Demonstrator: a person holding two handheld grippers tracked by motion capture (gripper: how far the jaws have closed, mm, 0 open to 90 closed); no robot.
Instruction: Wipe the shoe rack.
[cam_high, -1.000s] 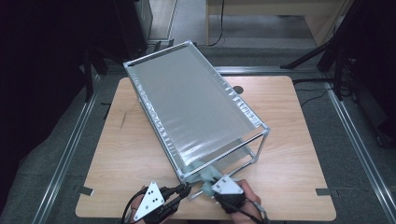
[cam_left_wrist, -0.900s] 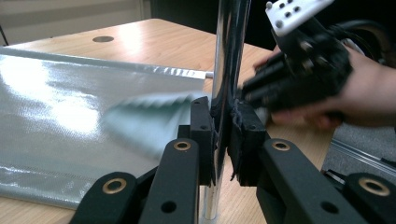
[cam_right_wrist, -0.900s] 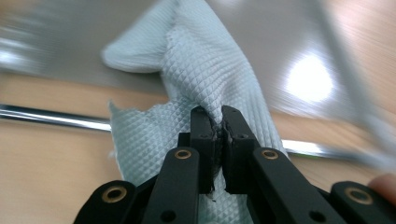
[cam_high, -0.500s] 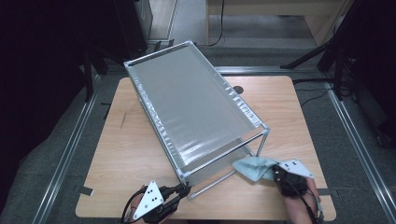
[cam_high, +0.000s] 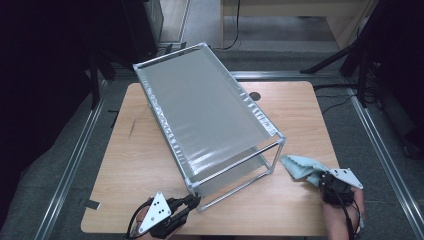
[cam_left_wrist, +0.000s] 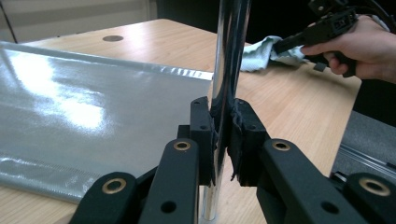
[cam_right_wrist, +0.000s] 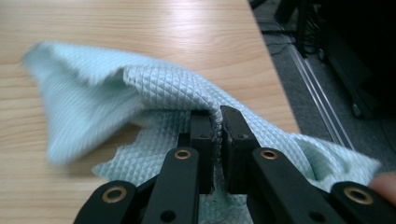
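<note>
1. One wooden counter (cam_high: 150, 165) carries everything here.
2. A metal frame (cam_high: 210, 120) with a grey sheet stretched over its top stands slantwise across the counter's middle.
3. The light blue cloth (cam_high: 300, 167) lies on the counter just beside the frame's near right corner.
4. The left gripper (cam_high: 192, 201) has its jaws clamped on the frame's near corner post (cam_left_wrist: 226, 70).
5. The right gripper (cam_high: 322, 180) has its jaws pinched on a fold of the cloth.

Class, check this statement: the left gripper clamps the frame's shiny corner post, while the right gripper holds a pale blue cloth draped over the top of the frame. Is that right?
Not quite. The right gripper holds the cloth on the table beside the frame, not draped over it, as the high view shows. The left gripper does clamp the corner post.
</note>
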